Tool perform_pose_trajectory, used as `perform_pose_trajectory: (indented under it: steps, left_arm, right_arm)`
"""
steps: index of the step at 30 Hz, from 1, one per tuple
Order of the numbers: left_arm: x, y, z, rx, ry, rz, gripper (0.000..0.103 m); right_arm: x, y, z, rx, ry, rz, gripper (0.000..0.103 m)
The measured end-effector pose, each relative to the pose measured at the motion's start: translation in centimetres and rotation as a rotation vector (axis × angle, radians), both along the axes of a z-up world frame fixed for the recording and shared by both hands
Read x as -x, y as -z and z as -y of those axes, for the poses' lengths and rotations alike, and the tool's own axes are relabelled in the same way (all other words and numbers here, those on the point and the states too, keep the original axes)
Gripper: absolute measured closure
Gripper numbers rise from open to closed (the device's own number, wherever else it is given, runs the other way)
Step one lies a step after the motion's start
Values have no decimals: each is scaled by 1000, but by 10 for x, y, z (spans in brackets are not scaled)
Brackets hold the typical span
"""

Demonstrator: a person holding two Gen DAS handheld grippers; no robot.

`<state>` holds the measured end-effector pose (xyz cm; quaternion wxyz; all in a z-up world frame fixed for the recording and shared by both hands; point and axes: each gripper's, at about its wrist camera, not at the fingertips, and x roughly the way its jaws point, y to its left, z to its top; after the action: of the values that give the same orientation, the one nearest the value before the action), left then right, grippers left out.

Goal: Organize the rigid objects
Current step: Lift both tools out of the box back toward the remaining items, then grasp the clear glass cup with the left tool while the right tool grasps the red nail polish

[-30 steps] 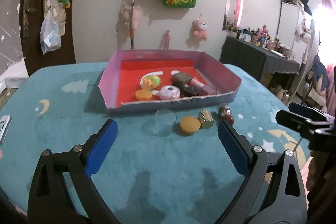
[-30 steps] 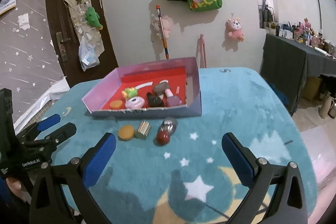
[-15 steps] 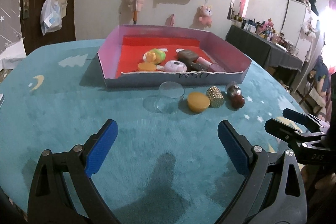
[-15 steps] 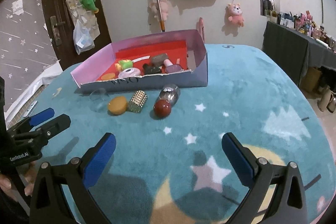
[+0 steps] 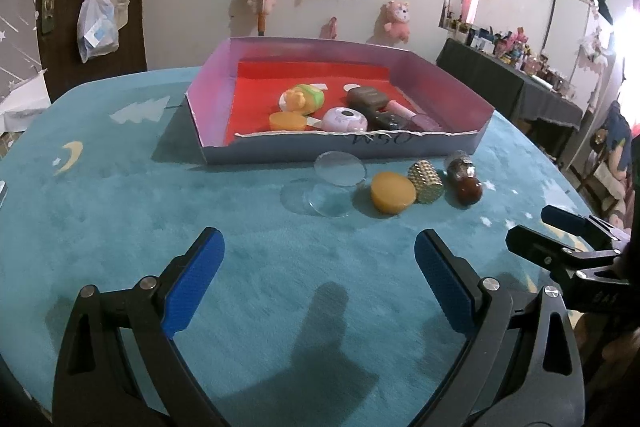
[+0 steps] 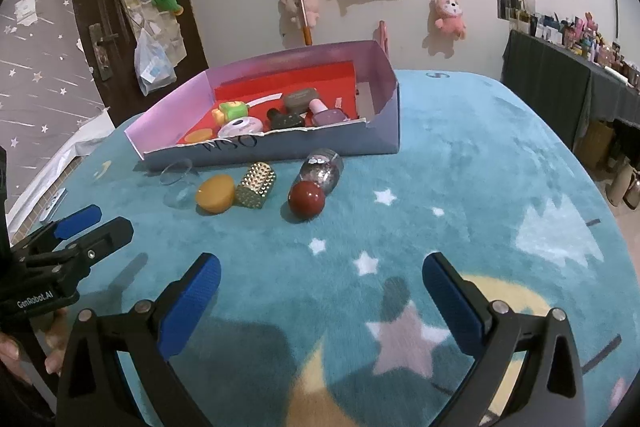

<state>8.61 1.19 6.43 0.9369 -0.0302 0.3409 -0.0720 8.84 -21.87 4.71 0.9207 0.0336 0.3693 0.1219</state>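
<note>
Both wrist views low, facing box (image 5: 340, 151)

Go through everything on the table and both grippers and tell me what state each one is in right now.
Left gripper: open, empty, above the cloth.
Right gripper: open, empty.
Box: lidless, holding several small items.
Clear round case: outside the box, lid propped open.
Orange disc: on the cloth, outside the box.
Gold studded cylinder: lying on its side.
Glitter bottle with red cap: lying on its side, capped.

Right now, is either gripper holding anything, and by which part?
Nothing is held. The left gripper and the right gripper both have their jaws wide open over the teal star-patterned rug, short of the loose items beside the pink cardboard tray.
</note>
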Motion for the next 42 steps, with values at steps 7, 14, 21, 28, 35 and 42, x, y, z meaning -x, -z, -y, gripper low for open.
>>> perform_pose_trajectory:
  steps: [7,14,21,28,35,42]
  left_arm:
    - [-23,1,-5,-23,-21,-41,6]
    - [-46,2,2,-55,16,-80,6]
    - [-66,2,8,-78,45,-109,14]
    - [-80,10,6,-34,74,-167,31]
    - [-91,21,12,23,133,-213,63]
    - [-85,10,11,3,114,-164,64]
  right_arm:
    - [-23,0,-6,26,8,-40,0]
    - [-51,0,-8,36,20,-77,4]
    - [-77,2,-8,50,23,-110,15]
    - [-92,9,-12,61,5,-142,29]
    - [-95,11,-23,79,-38,-135,50]
    - [-88,8,-26,43,-95,-122,70]
